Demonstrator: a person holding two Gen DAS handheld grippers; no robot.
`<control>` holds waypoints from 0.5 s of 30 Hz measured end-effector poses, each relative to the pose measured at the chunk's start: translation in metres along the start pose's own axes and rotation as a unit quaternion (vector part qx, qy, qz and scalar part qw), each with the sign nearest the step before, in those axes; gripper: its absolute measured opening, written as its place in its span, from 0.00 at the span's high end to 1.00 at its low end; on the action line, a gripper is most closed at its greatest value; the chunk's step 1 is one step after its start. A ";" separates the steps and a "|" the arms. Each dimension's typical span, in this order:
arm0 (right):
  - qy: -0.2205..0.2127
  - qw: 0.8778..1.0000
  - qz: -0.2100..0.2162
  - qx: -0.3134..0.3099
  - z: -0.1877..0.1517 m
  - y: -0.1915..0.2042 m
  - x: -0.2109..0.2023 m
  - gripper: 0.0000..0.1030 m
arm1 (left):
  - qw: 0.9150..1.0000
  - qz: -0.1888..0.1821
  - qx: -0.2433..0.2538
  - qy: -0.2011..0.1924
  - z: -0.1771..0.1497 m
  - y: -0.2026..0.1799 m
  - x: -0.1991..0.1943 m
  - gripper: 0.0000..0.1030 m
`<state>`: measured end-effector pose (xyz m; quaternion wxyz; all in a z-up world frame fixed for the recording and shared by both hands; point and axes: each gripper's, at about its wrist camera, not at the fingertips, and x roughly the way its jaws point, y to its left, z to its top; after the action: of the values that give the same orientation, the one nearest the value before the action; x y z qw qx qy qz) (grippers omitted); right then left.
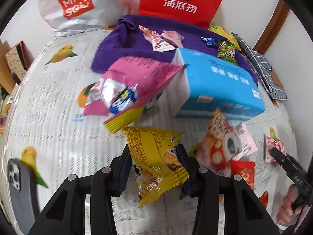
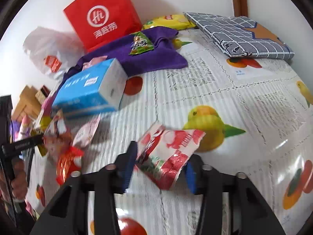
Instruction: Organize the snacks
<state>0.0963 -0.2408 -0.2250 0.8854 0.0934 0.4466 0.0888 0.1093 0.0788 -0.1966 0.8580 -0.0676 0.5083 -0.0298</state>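
Blurring motion, left gripper (image 1: 153,163) fingers clamping yellow packet (image 1: 156,162), right gripper (image 2: 160,162) fingers pinching red packet (image 2: 168,152), labels unreadable.

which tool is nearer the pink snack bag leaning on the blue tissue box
Left. The left tool, gripping a yellow packet, sits just below the pink snack bag. The right tool holds a red-and-white packet farther right.

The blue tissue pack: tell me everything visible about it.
The blue tissue pack is a soft rectangular brick in glossy blue plastic film with white printed text and white end faces. It looks sealed and lies flat on the fruit-print tablecloth, its far end against the purple towel. A pink snack bag leans against one end. Neither gripper touches it.
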 end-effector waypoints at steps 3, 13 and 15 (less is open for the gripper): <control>0.003 0.999 -0.007 -0.032 -0.010 0.005 -0.008 0.40 | 1.000 -0.006 -0.009 -0.003 -0.005 0.006 0.002 0.59; -0.028 0.992 -0.064 -0.102 -0.025 -0.003 -0.029 0.36 | 1.000 0.001 -0.007 -0.023 -0.012 0.002 -0.001 0.61; -0.037 0.990 -0.064 -0.118 -0.023 -0.002 -0.032 0.35 | 1.000 -0.008 -0.011 -0.021 -0.014 0.004 -0.002 0.61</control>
<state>0.0587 -0.2485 -0.2142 0.9102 -0.0371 0.4047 0.0802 0.0962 0.0815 -0.2017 0.8673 -0.0821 0.4901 -0.0296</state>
